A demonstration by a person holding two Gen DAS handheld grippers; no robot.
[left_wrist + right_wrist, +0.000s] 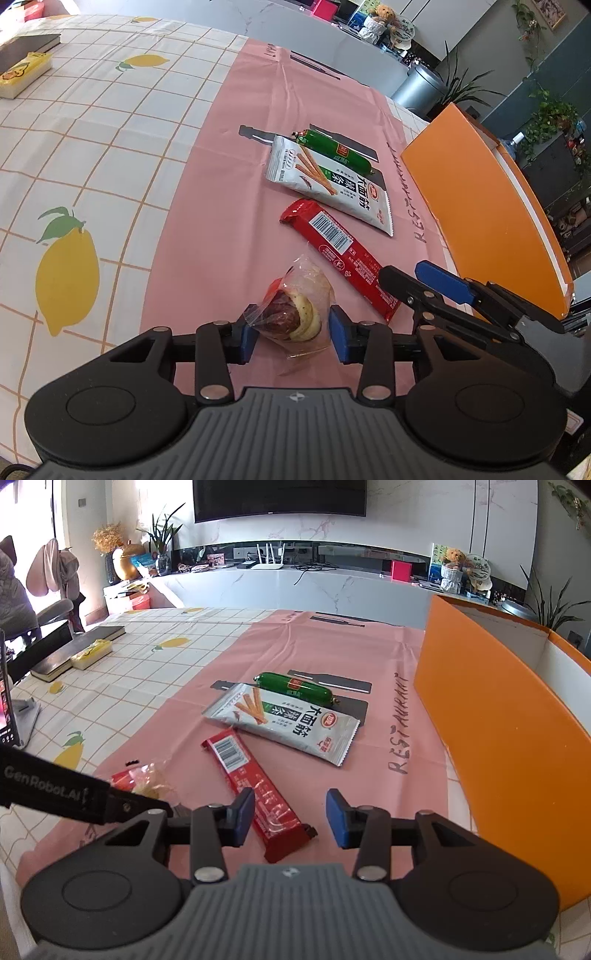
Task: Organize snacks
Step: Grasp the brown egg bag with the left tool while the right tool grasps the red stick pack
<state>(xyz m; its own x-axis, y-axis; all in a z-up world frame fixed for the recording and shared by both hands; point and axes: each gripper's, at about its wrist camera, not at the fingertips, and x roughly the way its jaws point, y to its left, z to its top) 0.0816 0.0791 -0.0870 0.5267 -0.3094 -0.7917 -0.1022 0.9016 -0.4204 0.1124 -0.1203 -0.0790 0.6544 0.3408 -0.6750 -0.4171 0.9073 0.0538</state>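
snacks are found laid out on a pink mat (236,155) over a lemon-print tablecloth (92,147), four in number: a clear-wrapped pastry (295,314) nearest, a red bar (338,251) beside it, then a white pouch (332,184) and a green sausage (332,147) farther off, the pouch overlapping the sausage's near edge. an orange box (491,221) stands open at the mat's right edge and is judged to be the intended receptacle. the left gripper (293,336) is set astride the pastry, one blue pad touching the wrapper on the left while a small gap is seen at the right pad, so the item is bracketed but not clamped. the right gripper (290,818) is held parted over the near end of the red bar, with the left pad at the bar's edge and the right pad well clear; nothing is grasped. for a sound pick, the left jaws should be closed on the firm body of the pastry rather than on the loose film, which is judged liable to slip or tear. the right jaws should be centred across the bar's narrow width before closing. each item should then be lifted clear of its neighbour and carried over the box wall, not dragged against it.
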